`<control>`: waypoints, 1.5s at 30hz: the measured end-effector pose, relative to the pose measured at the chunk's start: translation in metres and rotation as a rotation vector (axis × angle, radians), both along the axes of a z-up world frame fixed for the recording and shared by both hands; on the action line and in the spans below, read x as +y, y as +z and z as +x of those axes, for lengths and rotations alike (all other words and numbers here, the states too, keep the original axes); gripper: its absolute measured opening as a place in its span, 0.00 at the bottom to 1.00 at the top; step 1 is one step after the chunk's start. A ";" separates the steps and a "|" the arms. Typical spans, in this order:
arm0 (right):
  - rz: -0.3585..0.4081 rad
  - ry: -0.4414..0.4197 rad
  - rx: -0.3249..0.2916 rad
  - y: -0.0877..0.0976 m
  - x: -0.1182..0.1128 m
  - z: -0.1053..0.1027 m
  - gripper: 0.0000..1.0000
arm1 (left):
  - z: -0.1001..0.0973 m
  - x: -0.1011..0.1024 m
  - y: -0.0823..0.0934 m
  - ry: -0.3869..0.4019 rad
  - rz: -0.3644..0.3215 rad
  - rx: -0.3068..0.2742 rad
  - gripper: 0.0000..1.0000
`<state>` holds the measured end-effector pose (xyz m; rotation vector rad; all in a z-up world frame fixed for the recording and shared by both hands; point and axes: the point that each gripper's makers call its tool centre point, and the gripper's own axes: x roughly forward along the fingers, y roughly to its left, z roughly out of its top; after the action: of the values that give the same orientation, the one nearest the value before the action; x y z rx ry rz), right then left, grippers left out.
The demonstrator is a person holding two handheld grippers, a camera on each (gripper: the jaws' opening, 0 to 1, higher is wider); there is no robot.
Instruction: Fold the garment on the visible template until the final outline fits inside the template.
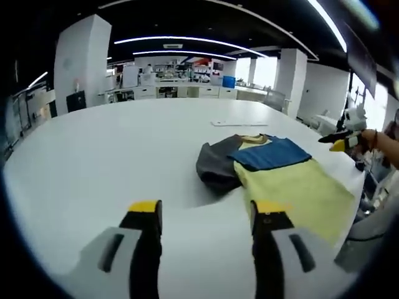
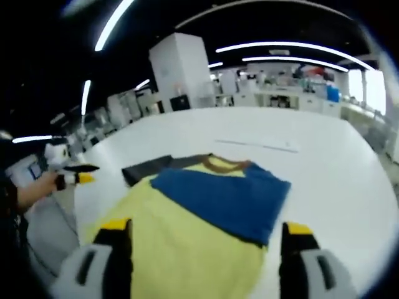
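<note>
On the white table [image 1: 112, 156], garment [image 1: 274, 171] lies between both open tools

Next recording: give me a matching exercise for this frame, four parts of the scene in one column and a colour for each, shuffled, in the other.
Things:
1. garment's folded sleeve
2. garment's body
3. garment's other sleeve
4. table

Colours:
A. white
B. dark grey
C. pale yellow
D. blue

Pairs: 1-D, 2-C, 3-B, 4-A

The blue sleeve lies folded across the yellow body; the grey one is spread out on the table. The left gripper and the right gripper both have their jaws apart, holding nothing.
</note>
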<state>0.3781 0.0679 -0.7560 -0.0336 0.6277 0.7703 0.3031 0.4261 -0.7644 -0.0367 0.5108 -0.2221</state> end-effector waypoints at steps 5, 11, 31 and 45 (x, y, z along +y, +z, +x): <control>0.007 0.031 -0.012 0.009 0.001 -0.013 0.99 | 0.016 0.000 0.000 0.015 -0.054 -0.017 0.46; 0.034 0.020 -0.026 0.015 0.009 -0.028 0.99 | 0.030 0.000 -0.013 0.012 -0.055 -0.002 0.41; -0.067 0.066 -0.083 0.004 0.010 -0.069 0.99 | 0.062 -0.018 -0.052 0.014 -0.129 0.049 0.26; -0.113 0.129 -0.041 -0.005 0.019 -0.090 0.95 | 0.081 -0.033 -0.048 0.024 -0.168 0.034 0.00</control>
<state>0.2878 0.0865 -0.7611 -0.1947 0.6344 0.8555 0.3836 0.3929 -0.8124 -0.2104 0.5244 -0.2410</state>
